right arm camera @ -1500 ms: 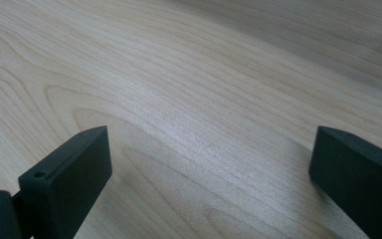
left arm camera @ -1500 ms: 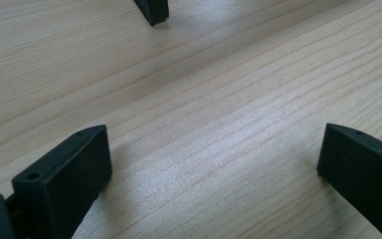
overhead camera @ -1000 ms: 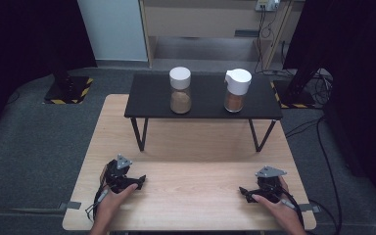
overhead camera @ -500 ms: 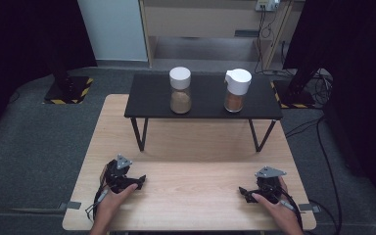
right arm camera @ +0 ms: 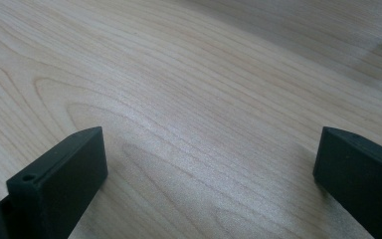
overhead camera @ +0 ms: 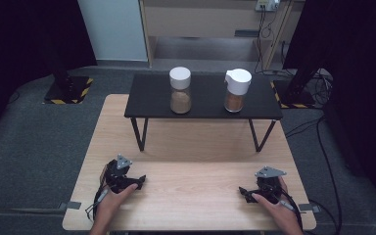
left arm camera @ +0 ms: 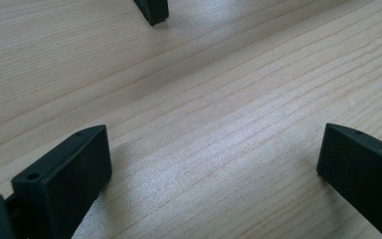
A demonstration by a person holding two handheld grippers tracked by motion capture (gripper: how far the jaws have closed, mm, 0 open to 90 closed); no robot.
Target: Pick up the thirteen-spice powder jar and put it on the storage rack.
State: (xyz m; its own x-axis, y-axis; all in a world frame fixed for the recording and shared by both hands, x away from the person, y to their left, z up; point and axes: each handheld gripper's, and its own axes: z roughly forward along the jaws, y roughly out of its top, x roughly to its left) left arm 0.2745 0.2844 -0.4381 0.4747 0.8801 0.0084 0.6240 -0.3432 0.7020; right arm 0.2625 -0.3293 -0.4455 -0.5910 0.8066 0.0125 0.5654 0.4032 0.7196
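My left hand-held gripper (overhead camera: 136,181) rests on the wooden worktop (overhead camera: 191,147) near its front left, jaws spread wide around bare wood. On the low black stand (overhead camera: 203,100) farther back sit a white-capped jar (overhead camera: 180,90) and, to its right, a jar with what looks like a pour lid (overhead camera: 237,90). My right hand-held gripper (overhead camera: 245,192) lies front right, equally wide open and empty.

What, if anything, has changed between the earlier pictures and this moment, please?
Nothing has visibly changed. The left gripper and right gripper stay resting open on the wooden table, holding nothing, and the two white-lidded jars stay upright on the black stand.
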